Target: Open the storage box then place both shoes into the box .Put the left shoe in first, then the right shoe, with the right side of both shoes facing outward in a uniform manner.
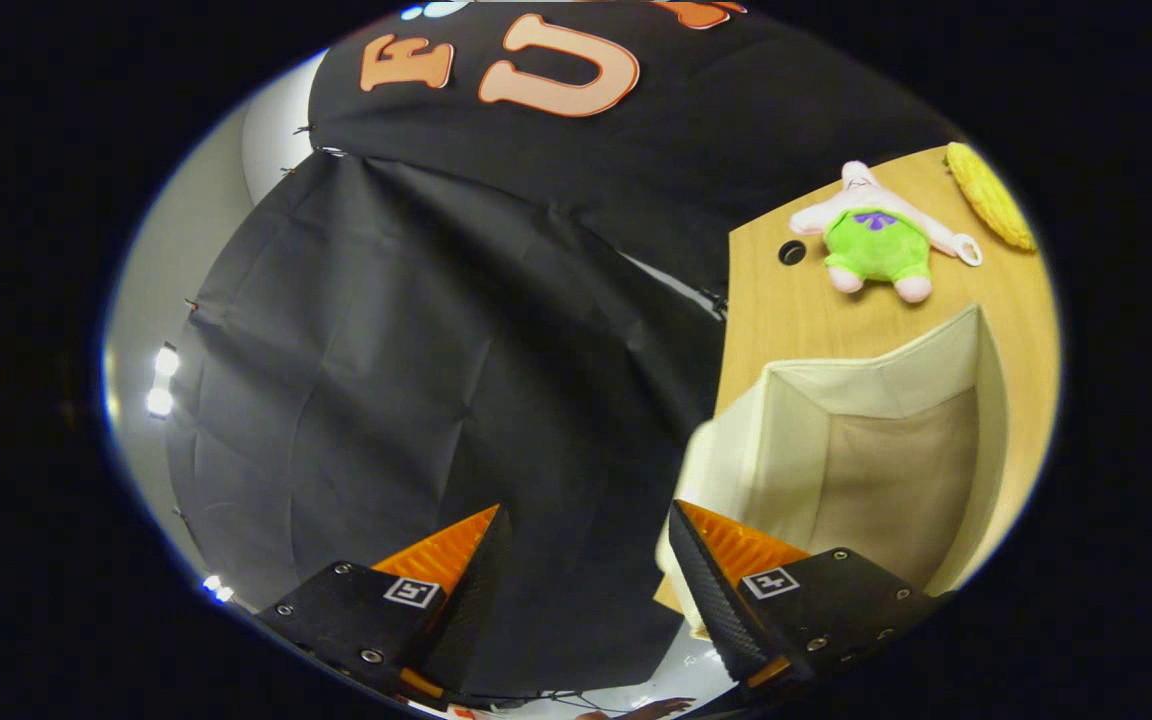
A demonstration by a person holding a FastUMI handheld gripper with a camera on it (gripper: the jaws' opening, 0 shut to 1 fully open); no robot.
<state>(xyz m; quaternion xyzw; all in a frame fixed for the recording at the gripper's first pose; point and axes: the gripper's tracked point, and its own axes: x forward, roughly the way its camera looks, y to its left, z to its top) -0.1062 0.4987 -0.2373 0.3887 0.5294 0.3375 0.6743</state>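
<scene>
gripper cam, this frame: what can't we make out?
- Storage box, gripper view: its near lower part is hidden behind the right finger of the open, empty gripper; the floor inside is cut off.
- Yellow object on the table: cut off at the edge, kind unclear.
- Plush toy: small, details unclear.

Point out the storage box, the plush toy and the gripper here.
storage box (991,370), gripper view: cream far wall of the open box.
plush toy (876,245), gripper view: its green belly.
gripper (586,525), gripper view: midway between fingertips; jaws open, gripping nothing.
</scene>
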